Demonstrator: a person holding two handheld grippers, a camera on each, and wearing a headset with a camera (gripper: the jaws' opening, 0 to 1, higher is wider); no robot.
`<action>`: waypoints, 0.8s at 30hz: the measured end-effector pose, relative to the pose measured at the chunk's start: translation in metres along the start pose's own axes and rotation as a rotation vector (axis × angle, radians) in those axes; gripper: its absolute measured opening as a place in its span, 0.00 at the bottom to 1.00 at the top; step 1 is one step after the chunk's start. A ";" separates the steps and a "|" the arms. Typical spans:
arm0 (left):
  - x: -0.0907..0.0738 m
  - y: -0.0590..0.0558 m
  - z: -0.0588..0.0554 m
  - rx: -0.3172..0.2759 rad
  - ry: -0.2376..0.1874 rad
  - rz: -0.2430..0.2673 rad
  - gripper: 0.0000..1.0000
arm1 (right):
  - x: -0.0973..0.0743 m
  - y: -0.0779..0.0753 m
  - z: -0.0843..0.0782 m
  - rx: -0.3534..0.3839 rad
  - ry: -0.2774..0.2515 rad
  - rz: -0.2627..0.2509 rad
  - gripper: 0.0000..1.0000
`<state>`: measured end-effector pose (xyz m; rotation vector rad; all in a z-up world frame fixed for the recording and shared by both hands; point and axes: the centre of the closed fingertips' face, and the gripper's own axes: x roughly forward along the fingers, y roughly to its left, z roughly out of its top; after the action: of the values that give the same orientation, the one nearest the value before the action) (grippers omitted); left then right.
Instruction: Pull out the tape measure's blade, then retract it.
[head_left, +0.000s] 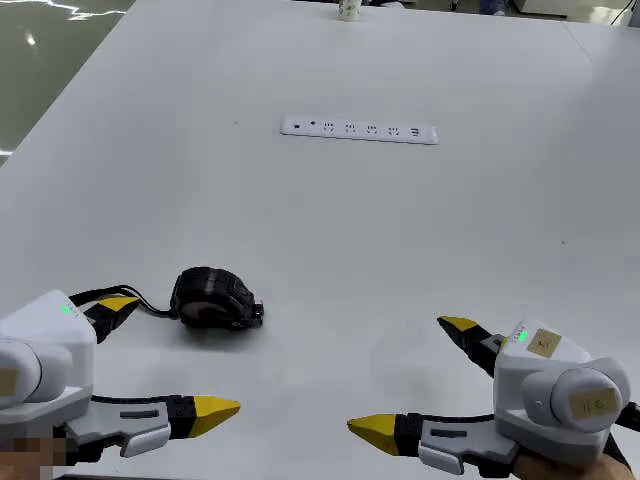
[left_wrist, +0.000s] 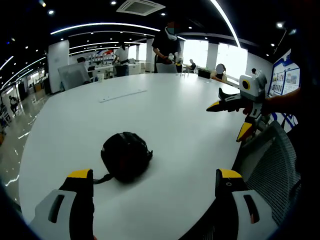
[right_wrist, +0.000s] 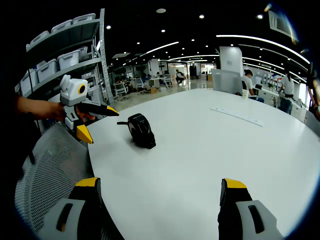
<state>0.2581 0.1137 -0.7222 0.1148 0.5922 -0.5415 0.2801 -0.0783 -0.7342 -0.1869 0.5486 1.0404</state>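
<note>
the tape measure (head_left: 213, 298) lay on the white surface (head_left: 400, 230), a dark, rounded case on its side, nearer the left gripper (head_left: 170, 355) than the right gripper (head_left: 410, 375). its thin black strap (head_left: 150, 303) trailed toward the left gripper's farther jaw. no blade showed outside the case. a white power strip (head_left: 359, 130) lay well beyond it, toward the far side.

both grippers hovered near the front edge with their jaws spread wide and nothing between them. in the left gripper view the case sat between the two yellow tips and just ahead of them, untouched. in the right gripper view it lay well ahead, up and to the left.

the task looked to be at its very start: the approach, with no grasp made. the next move probably called for one pair of jaws to close on the case and pin it, while the other pinched the hook at the blade's end and drew it straight out. a small nub on the case's right side might have been that hook, but it was too small to tell.
</note>
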 end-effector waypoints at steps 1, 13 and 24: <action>0.000 0.001 0.000 0.005 0.003 0.001 0.99 | 0.001 -0.001 0.000 -0.001 0.004 0.002 0.99; 0.008 0.012 0.001 0.031 0.029 -0.004 0.99 | 0.013 -0.005 0.002 -0.032 0.020 0.032 0.99; 0.013 0.022 0.001 0.059 0.055 -0.028 0.99 | 0.026 -0.006 0.012 -0.080 0.020 0.083 0.96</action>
<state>0.2792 0.1264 -0.7296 0.1777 0.6319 -0.5844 0.2994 -0.0572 -0.7378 -0.2474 0.5367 1.1433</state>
